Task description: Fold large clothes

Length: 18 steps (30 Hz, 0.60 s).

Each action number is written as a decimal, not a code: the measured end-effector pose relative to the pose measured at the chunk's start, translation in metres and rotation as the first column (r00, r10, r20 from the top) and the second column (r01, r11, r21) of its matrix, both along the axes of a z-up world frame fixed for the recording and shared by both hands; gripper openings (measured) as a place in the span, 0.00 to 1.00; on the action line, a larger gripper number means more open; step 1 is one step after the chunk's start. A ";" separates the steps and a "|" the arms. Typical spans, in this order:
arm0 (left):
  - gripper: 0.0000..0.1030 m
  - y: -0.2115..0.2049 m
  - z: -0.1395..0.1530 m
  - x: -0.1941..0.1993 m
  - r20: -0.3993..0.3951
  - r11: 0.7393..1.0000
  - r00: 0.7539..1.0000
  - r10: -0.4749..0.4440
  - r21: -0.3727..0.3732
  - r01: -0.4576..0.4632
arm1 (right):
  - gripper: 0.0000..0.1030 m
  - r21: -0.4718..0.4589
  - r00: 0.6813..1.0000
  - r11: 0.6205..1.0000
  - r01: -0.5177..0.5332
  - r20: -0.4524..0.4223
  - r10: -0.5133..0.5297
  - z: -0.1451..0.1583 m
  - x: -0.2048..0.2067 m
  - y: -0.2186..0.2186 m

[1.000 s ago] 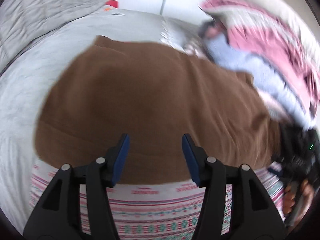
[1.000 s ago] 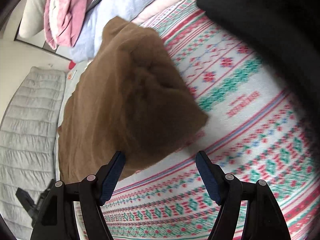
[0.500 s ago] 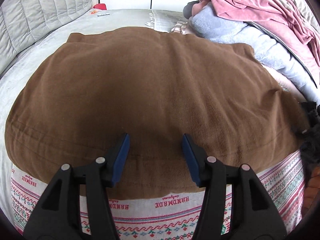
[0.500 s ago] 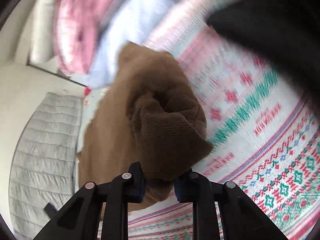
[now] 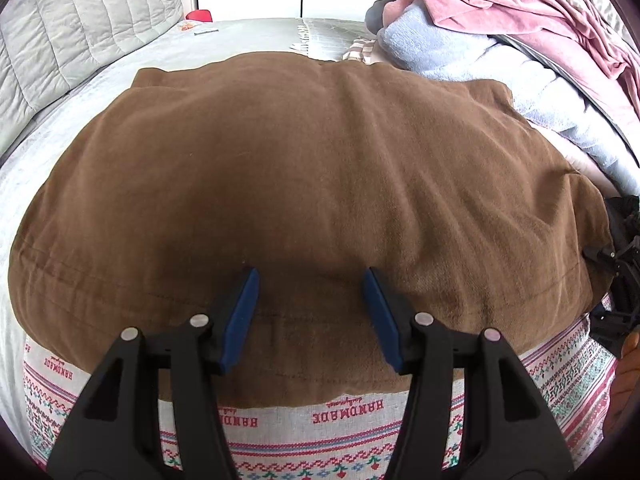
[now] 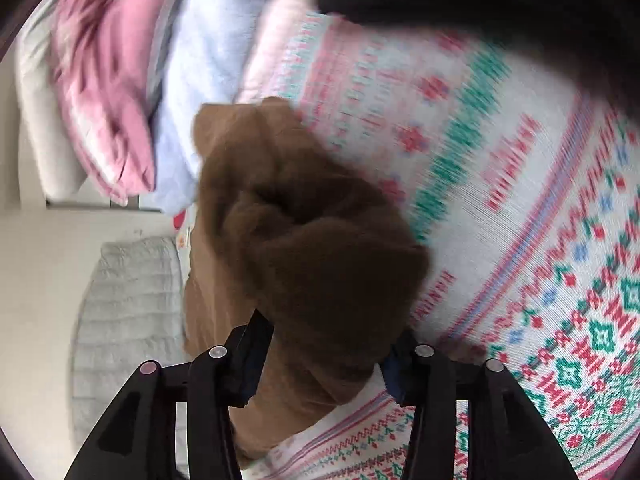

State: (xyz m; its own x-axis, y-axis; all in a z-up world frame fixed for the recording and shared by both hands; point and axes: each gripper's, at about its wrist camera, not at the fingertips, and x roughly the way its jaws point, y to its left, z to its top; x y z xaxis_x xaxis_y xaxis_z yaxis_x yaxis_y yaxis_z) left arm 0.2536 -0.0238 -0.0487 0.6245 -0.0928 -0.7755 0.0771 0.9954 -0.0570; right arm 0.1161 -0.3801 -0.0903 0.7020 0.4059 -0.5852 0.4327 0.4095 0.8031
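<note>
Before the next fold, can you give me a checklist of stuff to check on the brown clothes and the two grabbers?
1. Is the brown garment spread flat on the patterned blanket? Mostly ok; one corner is bunched up.
2. Is the left gripper free, jaws apart, nothing between them? Ok.
3. Is the left gripper over the near hem? Ok.
4. Does the right gripper grip the bunched corner? Cannot tell: cloth sits between its jaws, which have just been opening, and the view is blurred.
5. Is the clothes pile off the garment? Cannot tell; it lies right against the far edge.
</note>
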 end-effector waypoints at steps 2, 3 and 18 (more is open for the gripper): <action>0.55 0.001 0.000 0.001 -0.004 1.000 1.000 -0.002 -0.004 0.002 | 0.46 -0.066 1.000 0.998 -0.026 0.015 0.027 0.008 0.002 0.006; 0.55 0.001 -0.001 0.001 -0.005 1.000 1.000 -0.002 -0.005 0.002 | 0.40 -0.090 0.999 0.995 -0.031 0.021 0.033 0.012 0.002 0.008; 0.55 -0.026 0.016 -0.018 0.038 0.993 0.992 -0.118 0.012 0.117 | 0.56 0.003 0.999 1.000 -0.029 -0.041 0.029 0.008 0.021 0.008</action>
